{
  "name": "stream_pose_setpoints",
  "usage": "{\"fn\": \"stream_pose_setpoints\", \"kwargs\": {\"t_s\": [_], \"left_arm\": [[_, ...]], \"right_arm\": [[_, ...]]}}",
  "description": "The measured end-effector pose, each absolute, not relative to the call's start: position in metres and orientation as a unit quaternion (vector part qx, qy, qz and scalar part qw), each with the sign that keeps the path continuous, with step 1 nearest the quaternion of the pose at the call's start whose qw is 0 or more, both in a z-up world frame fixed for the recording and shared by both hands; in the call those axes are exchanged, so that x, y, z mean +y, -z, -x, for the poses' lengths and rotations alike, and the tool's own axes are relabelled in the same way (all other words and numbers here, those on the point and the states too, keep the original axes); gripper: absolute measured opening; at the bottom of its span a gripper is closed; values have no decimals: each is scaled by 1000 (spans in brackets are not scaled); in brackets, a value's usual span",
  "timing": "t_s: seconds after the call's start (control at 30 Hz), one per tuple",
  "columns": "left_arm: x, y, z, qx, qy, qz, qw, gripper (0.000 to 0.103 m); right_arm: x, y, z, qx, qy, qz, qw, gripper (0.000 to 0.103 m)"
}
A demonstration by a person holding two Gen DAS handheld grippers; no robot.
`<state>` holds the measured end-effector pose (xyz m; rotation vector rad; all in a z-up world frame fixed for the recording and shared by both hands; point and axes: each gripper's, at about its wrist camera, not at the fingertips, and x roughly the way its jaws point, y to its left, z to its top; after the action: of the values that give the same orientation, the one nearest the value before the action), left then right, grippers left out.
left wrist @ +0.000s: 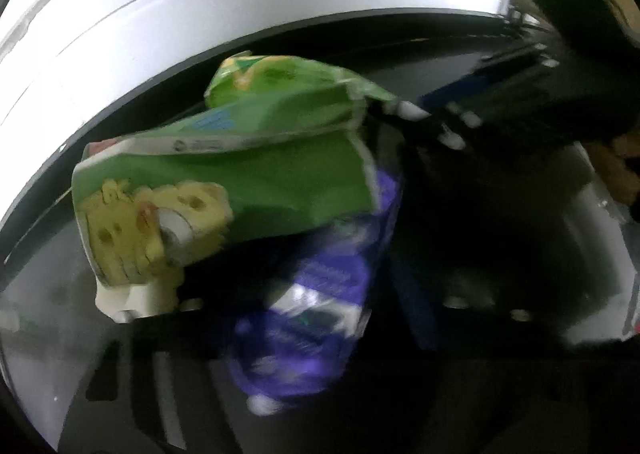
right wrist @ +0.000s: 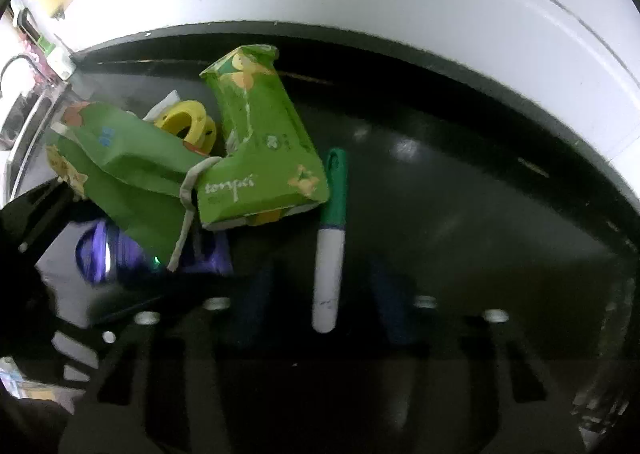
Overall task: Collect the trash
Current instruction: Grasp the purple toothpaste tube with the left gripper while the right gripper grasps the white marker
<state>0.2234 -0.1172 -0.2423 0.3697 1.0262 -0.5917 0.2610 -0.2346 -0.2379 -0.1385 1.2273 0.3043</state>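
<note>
Trash sits on dark glossy tabletop [right wrist: 480, 214], close under white wall.

Marker [right wrist: 329, 254] – green cap, white barrel, lying just right of the torn green carton [right wrist: 260, 158]. Judged light, stiff, smooth and round, so it'll roll or squirt out of a skewed pinch; take it across mid-barrel. Carton: light, crushed, springy – pinch a flap edge. Purple wrapper [left wrist: 312, 294]: thin, crinkly, prob. slippery.

Right gripper [right wrist: 324, 294]: jaws narrow, closed down round the marker's white end; view is dim, pad contact hard to make out.

Left gripper [left wrist: 296, 302]: about half open, wrapper between the jaws under the carton. Too blurred to say whether it's pinched.
</note>
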Motion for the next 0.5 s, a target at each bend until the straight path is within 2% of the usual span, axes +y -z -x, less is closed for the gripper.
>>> {"fn": "stream_pose_setpoints", "kwargs": {"t_s": [0.1, 0.5], "left_arm": [[-125, 240, -210, 484, 284, -182, 807, 53], [-124, 211, -160, 497, 257, -142, 816, 52]], "right_arm": [[-240, 240, -259, 578, -139, 51, 803, 14], [-261, 213, -218, 562, -133, 35, 816, 14]]}}
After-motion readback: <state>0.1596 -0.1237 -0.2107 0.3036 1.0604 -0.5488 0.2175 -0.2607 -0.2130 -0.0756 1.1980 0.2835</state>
